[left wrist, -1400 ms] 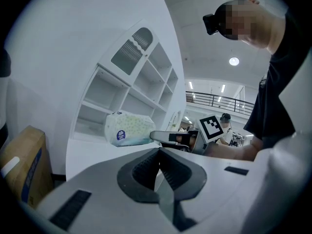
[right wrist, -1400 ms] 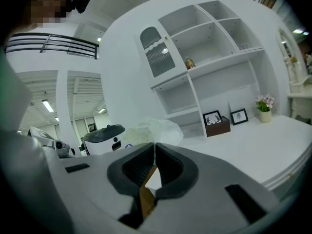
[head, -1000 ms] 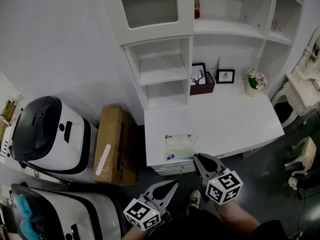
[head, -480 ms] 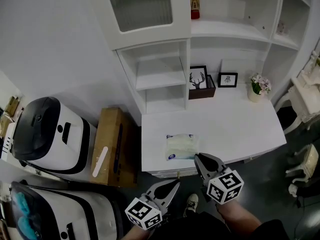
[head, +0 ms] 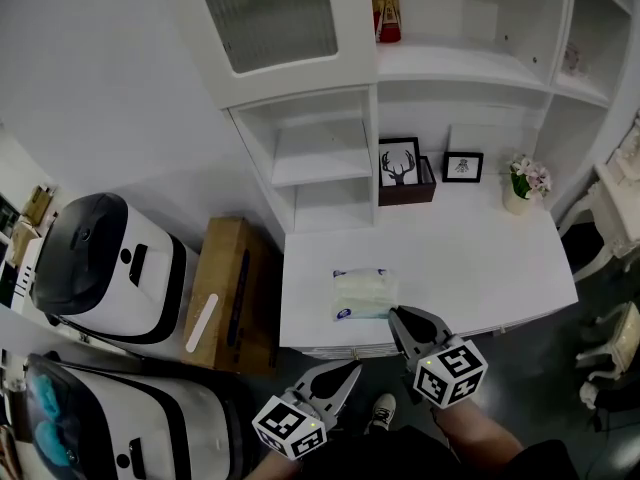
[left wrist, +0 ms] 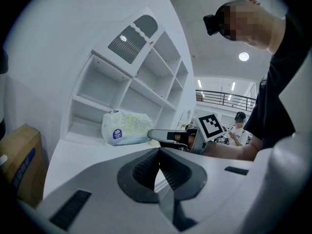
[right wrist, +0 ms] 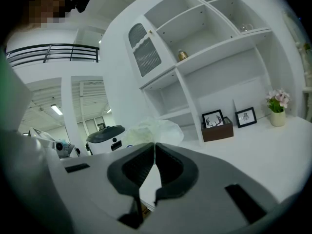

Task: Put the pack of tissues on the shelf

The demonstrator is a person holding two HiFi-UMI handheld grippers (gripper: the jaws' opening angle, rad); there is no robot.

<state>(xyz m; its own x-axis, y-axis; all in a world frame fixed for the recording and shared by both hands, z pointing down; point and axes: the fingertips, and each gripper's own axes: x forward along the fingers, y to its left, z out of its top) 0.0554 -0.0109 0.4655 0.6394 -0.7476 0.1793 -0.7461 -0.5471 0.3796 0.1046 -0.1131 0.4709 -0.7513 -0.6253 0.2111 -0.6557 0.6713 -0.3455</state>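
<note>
Pack of tissues is lying flat on the white counter, near the front edge & towards the left end, well apart from the shelf unit standing at the back. In the left gripper view the pack is showing a blue round logo on its end.

Right tongs are pointing at the pack's near right corner, tip just beside it; can't tell if it's touching. In the right gripper view the right tongs are pressing together w/ nothing between them, the crinkly pack sitting just beyond the tip.

Left tongs are hanging lower, off the counter's front edge, to the left of the right ones & apart from the pack. In the left gripper view the left tongs are also pressing together, empty.

Shelf unit's open cubbies are standing bare; a jar w/ a red base is sitting on a higher shelf. At the counter's back a framed deer pic is leaning in a dark box, a small frame beside it, a flower pot further right.

On the floor left of the counter, a cardboard box is lying next to a white machine w/ a dark lid
</note>
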